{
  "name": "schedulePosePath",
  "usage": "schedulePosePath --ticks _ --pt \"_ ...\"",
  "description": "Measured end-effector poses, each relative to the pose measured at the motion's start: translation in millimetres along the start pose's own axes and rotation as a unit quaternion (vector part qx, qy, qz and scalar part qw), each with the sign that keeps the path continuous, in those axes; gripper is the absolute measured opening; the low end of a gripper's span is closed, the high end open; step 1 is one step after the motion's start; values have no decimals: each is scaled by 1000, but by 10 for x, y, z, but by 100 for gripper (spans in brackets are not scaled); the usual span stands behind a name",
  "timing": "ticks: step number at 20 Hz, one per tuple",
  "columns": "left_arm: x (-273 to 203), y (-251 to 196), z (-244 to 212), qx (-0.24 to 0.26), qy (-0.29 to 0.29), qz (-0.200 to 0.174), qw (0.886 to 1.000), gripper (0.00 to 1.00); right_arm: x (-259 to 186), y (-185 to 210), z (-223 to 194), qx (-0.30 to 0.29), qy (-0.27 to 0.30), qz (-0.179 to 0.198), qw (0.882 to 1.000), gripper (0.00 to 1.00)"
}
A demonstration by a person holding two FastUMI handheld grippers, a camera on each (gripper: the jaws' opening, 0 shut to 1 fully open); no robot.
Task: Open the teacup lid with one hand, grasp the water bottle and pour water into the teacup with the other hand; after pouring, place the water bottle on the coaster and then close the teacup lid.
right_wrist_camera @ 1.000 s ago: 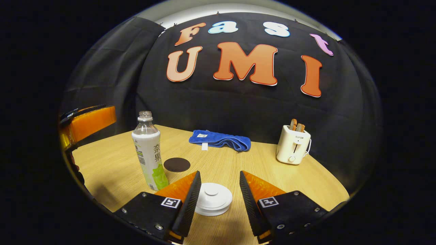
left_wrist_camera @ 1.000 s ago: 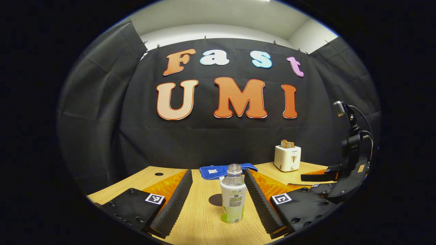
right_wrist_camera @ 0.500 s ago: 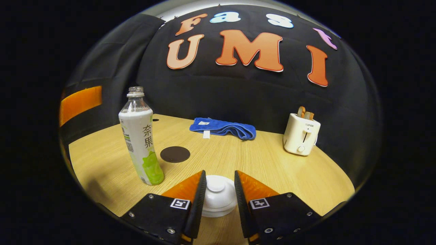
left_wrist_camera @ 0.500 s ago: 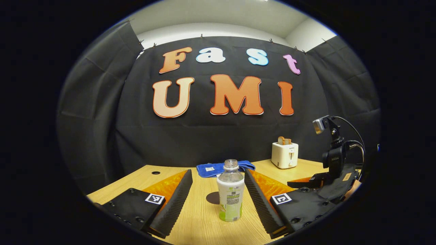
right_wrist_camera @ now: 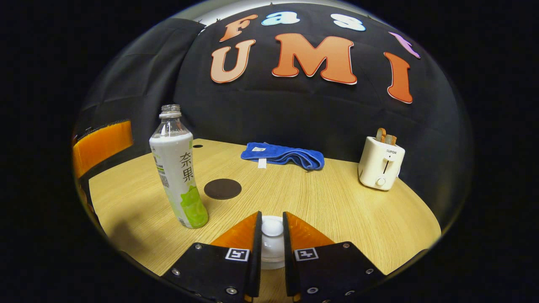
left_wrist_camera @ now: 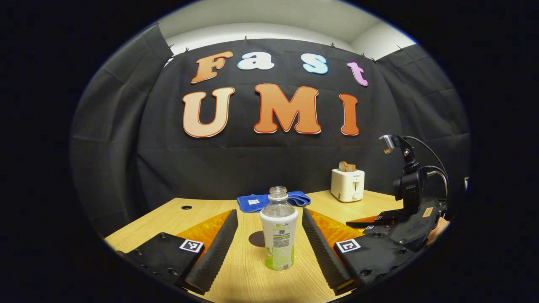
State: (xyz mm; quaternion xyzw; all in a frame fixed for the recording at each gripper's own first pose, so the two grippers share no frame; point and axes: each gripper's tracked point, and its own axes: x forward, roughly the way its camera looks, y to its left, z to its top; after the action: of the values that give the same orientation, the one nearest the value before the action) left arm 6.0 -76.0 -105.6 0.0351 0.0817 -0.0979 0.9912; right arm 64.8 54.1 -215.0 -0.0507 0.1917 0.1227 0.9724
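- Right gripper [right_wrist_camera: 271, 235]: jaws nearly closed, fingers tight on either side of the white teacup lid [right_wrist_camera: 272, 227] knob; lid sits near the table's [right_wrist_camera: 337, 210] front edge. Looks gripped.
- Left gripper [left_wrist_camera: 269, 242]: jaws wide open, fingers well apart either side of the water bottle [left_wrist_camera: 278, 229], not touching it.
- Water bottle upright, uncapped, on the table toward the left side in the right gripper view [right_wrist_camera: 177, 168].
- Dark round coaster [right_wrist_camera: 222, 188] flat on the table just behind and right of the bottle, apart from it.
- Blue towel [right_wrist_camera: 283, 155] folded at the back edge, middle.
- White toaster [right_wrist_camera: 381, 162] with bread slices, back right corner.
- In the left gripper view the right gripper body sits low over the table's right side.
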Motion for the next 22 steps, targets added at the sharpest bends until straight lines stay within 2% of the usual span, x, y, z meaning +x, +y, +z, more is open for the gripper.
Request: schedulePosePath --ticks 6,11,12,13,14,15,17,18,22 --pt "128 -142 -197 -8 16 -27 999 98 -106 -51 219 32 -32 10 999 21" --pt "262 -155 -480 3 42 -29 999 99 -186 -142 292 37 -45 5 998 22" --pt "284 -191 -546 -1 48 -35 998 98 -201 -172 311 37 -47 1 998 22" --pt "301 -189 -611 -4 53 -38 998 94 -225 -209 316 37 -49 -3 998 17" --pt "327 -169 -647 -4 56 -36 998 92 -242 -242 333 36 -51 -7 998 17" --pt "349 -152 -667 0 57 -33 998 92 -247 -265 344 36 -54 -9 998 22" --pt "393 -142 -708 7 54 -34 998 92 -276 -299 356 40 -57 -11 998 22" --pt "407 -141 -726 8 54 -36 998 80 -286 -320 364 41 -58 -12 997 22" --pt "495 -124 -777 15 49 -40 998 78 -312 -396 372 44 -64 -17 997 22"
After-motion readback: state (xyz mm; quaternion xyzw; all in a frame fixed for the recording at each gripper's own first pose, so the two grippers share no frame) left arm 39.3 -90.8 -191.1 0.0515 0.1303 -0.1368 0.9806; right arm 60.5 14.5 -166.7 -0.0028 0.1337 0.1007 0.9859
